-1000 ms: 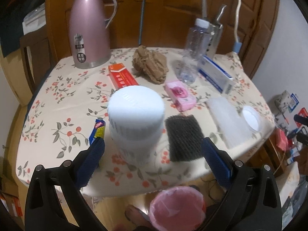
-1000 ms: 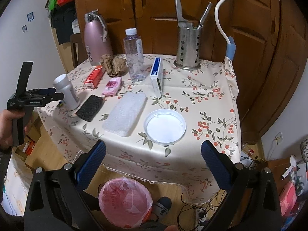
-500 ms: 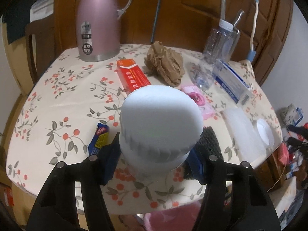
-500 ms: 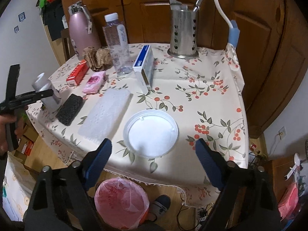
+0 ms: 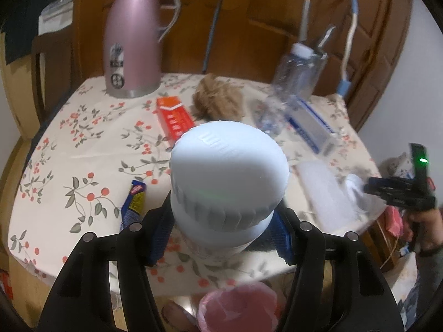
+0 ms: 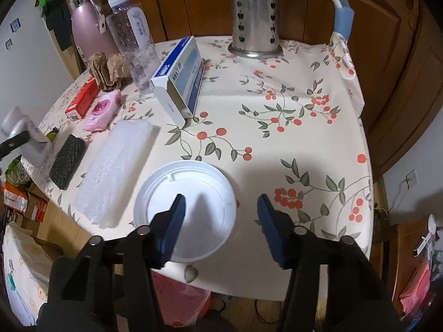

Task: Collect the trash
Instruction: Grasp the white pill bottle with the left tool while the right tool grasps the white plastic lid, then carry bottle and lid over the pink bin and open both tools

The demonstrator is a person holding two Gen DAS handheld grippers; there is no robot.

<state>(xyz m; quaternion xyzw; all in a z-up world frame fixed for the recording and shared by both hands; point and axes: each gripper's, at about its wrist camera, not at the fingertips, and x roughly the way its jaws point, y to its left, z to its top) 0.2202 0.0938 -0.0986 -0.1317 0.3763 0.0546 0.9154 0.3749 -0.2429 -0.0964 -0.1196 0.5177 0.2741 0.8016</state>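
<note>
From the left wrist, the left gripper is clamping its blue pads on the body of a white capped bottle, which is filling the middle of the view and hiding the cloth behind it. The bottle is standing near the front edge of the floral-clothed table. A blue snack wrapper is lying just left of it, a red box and a crumpled brown paper ball are sitting behind it, and a pink thermos is standing at the far left corner. A clear plastic bottle and a blue-and-white carton are standing to the right, blurred. A pink-lined bin is showing on the floor under the table edge, below the gripper. At the right border the right gripper is hovering over the table's corner in a hand. From the right wrist, that right gripper is closing its fingers, one pad over a white plastic lid and the other over bare cloth beside it; the lid's right rim is lying between them, not yet pinched. A sheet of bubble wrap is lying just left of the lid, then a dark scouring pad. A pink packet is resting farther back, and a metal utensil holder is standing at the far edge.
</note>
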